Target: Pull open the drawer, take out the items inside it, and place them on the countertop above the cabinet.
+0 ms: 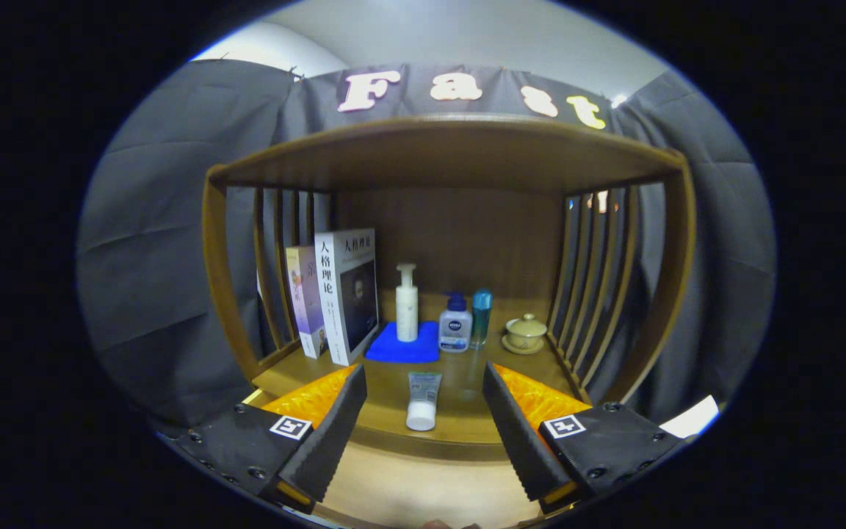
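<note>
My gripper (423,367) is open, its two fingers wide apart over the front edge of the wooden countertop (386,422). A small white tube (422,400) with a pale green top end lies flat on the countertop in the gap between the fingers, its cap pointing toward me. Neither finger touches it. A paler wooden surface (423,485) lies below the countertop's front edge, between the finger bases.
Further back on the countertop stand two upright books (346,294), a white pump bottle (407,303) on a blue cloth (402,347), a blue-capped bottle (456,323), a teal bottle (480,317) and a lidded cup on a saucer (525,332). Slatted sides and a wooden top shelf (445,150) enclose the space.
</note>
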The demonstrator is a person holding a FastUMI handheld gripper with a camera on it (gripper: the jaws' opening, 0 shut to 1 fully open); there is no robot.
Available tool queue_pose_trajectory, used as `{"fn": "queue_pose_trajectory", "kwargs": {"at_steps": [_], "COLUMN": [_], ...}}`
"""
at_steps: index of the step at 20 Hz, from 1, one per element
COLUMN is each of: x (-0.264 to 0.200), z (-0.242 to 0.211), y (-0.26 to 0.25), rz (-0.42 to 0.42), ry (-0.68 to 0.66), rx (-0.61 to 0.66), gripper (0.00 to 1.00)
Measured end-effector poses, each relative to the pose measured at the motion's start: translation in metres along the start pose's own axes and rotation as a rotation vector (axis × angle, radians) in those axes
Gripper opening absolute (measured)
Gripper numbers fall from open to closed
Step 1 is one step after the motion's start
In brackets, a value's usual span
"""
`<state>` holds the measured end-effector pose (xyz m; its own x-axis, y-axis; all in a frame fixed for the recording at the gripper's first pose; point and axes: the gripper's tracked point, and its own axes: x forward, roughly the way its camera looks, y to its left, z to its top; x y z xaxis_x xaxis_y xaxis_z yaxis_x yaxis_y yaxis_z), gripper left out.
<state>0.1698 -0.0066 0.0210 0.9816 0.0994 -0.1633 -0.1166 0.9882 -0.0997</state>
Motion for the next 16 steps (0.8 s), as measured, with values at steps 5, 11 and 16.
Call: {"fn": "queue_pose_trajectory", "kwargs": {"at_steps": [5,11,16], "x": [-0.058,-0.093,-0.106], "z": [-0.021,-0.082,-0.129], "y": [0.007,0.024,0.033], "rz": [-0.046,-0.075,-0.089], "ry": [-0.114,-0.113,-0.054], "rx": [0.041,0.091,0.139], "gripper": [0.99,0.99,0.98]}}
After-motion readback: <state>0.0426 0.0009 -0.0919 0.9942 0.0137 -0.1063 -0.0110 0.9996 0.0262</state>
